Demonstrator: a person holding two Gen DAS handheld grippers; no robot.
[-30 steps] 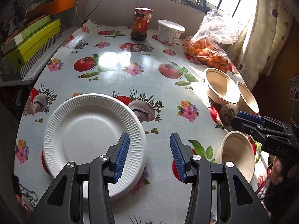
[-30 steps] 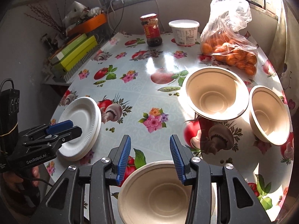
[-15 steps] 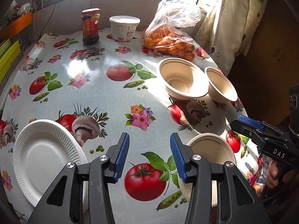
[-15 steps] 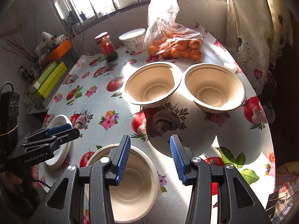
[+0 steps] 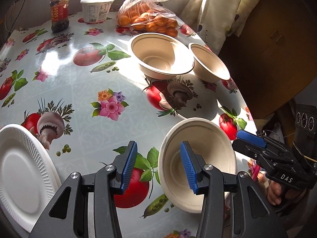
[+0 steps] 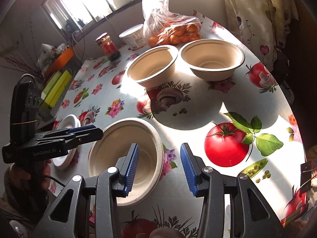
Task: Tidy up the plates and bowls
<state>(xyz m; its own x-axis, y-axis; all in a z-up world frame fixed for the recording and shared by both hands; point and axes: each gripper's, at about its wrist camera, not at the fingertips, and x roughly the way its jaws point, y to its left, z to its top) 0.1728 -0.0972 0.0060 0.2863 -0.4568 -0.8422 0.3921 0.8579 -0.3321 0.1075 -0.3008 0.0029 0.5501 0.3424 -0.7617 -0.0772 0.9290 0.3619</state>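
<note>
The table, covered in a glossy cloth printed with tomatoes, mushrooms and flowers, carries everything in view. At its far edge lies a clear bag of oranges, with a white lidded tub and a red-labelled jar to its left. A stack of white ribbed paper plates sits at the near left edge; how many are in it cannot be told from this angle. Two beige paper bowls stand upright toward the far right, the far left bowl and the far right bowl, rims just beside each other. A third, the near bowl, stands apart from them at the near edge. The left gripper hangs over the near bowl's left rim, jaws partly open, one blue pad over the bowl's inside and the other over the cloth, gripping nothing. The right gripper is likewise partly open and empty, straddling the same bowl's right rim.
</note>
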